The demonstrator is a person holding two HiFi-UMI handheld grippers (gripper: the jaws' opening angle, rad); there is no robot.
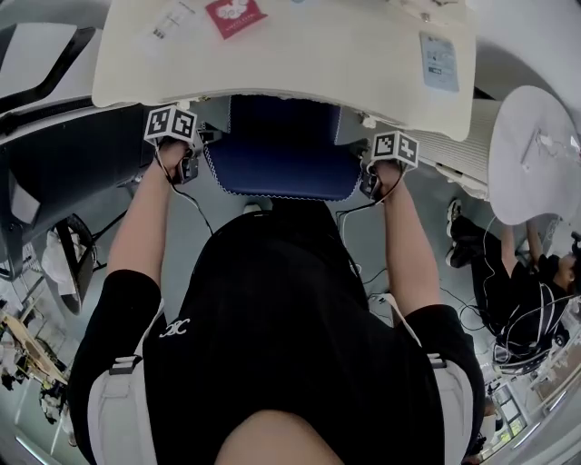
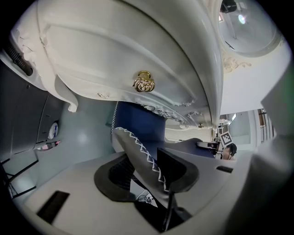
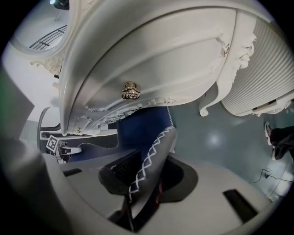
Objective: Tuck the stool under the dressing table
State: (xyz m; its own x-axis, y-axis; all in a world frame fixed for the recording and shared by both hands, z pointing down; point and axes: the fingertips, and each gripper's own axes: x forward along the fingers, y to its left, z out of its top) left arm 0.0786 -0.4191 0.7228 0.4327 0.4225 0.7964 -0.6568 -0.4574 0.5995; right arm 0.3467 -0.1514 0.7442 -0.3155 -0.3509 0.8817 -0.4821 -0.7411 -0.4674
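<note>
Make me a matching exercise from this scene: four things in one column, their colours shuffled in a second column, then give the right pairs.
Things:
1. stool seat
2. drawer knob
3. card on the tabletop
4. dressing table

Colours:
A. gold
B. cream
C. red
D. dark blue

Pairs: 1-D, 2-A, 3-C, 4-B.
</note>
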